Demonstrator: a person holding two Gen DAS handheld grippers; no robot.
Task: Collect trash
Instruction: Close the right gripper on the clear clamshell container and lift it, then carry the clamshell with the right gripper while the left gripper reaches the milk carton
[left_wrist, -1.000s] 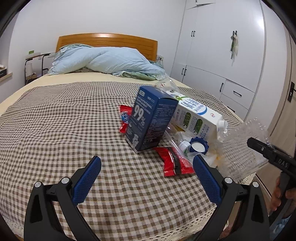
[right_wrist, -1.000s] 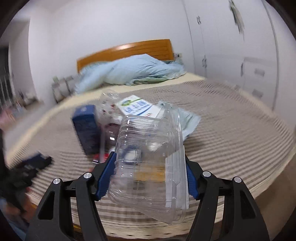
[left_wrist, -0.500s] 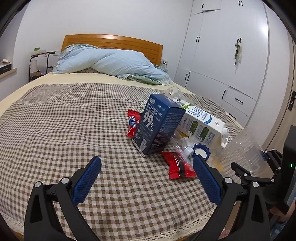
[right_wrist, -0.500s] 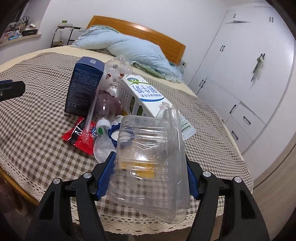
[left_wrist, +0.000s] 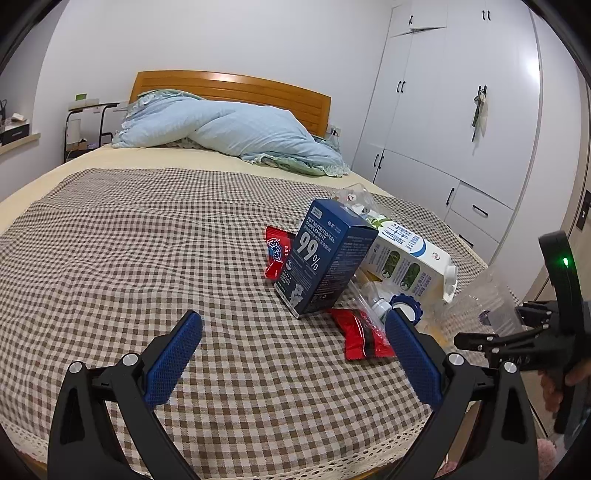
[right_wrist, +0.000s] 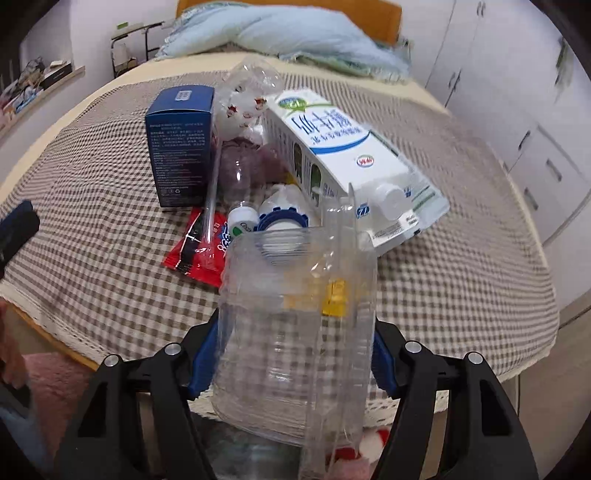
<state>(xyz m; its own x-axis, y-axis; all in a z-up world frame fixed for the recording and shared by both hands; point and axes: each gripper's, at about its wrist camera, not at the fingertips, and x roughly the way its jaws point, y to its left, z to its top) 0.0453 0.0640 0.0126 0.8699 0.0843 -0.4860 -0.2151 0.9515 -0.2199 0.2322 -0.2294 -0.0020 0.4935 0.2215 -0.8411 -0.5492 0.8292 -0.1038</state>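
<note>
Both grippers, the left gripper (left_wrist: 291, 347) and the right gripper (right_wrist: 291, 354), have black frames, silver screws and blue textured pads (left_wrist: 173, 358).

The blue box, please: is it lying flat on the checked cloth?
No, the blue box stands upright on the checked cloth, leaning slightly, beside the milk carton.

a home bedroom: bed (left_wrist: 110, 229) (wooden headboard (left_wrist: 236, 88)), white wardrobe (left_wrist: 461, 122).

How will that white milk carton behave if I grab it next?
The milk carton lies on its side with flat faces, so it probably won't roll. Its gable end looks torn open, so it is likely empty, light and easily crushed. Its glossy surface may slip in the jaws.
</note>
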